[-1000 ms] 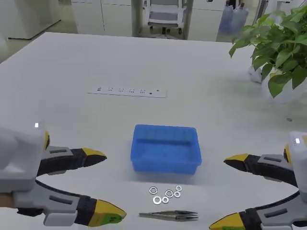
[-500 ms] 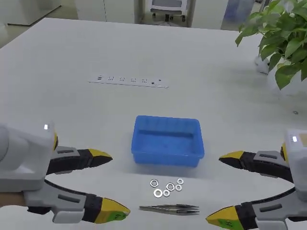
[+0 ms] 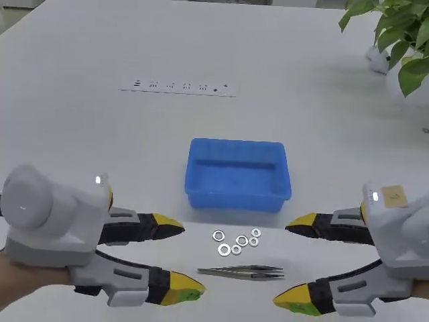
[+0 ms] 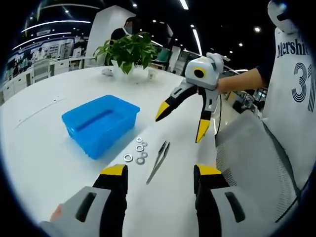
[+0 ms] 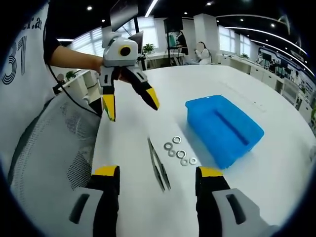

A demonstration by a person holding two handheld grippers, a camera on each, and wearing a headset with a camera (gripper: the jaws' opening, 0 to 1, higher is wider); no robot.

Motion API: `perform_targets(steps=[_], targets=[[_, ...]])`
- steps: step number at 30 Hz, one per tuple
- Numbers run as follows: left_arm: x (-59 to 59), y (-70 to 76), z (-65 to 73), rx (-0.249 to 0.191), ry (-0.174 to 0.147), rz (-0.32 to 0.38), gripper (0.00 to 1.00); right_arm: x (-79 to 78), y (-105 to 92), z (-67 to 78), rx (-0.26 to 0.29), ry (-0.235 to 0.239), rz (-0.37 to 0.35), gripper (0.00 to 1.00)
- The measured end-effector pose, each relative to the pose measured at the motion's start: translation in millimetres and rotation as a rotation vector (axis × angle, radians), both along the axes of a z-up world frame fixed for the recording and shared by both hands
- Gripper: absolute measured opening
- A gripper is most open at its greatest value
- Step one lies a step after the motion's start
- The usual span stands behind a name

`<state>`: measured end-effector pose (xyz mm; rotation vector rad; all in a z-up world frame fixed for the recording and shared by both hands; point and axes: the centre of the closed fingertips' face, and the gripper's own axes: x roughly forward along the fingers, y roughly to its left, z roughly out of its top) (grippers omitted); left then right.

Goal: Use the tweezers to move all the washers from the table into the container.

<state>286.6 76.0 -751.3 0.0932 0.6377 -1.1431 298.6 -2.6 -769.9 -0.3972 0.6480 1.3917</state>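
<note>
Opening step: left gripper [image 3: 191, 260] and right gripper [image 3: 284, 263] both gape, empty. Tweezers [image 3: 241, 272] lie just past the washers [image 3: 236, 243] from the container [image 3: 238, 200]; next, probably grasp them.

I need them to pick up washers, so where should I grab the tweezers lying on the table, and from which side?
Probably grip the tweezers across both arms near the middle, coming down from above with the right tool. They lie flat, lengthwise left to right, split end toward that tool, clear of the washers just behind them.
</note>
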Motion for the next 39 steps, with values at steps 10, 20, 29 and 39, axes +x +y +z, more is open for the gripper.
perform_targets(steps=[10,20,29,39], targets=[[6.1,-10.6,-26.4,0.077,0.005,-0.050,0.43,1.1,12.5,-23.6,-0.048,-0.045,0.062,0.48],[5.3,-13.4,-46.1,0.122,0.061,-0.109,0.30,-1.2,18.3,-38.7,-0.102,-0.057,0.158,0.33],[5.5,-19.0,-58.2,0.188,0.052,-0.199,0.30,0.1,18.8,-46.0,-0.154,-0.080,0.217,0.24],[6.6,-18.7,-60.7,0.208,0.041,-0.279,0.20,-0.6,20.8,-46.8,-0.167,-0.102,0.264,0.20]])
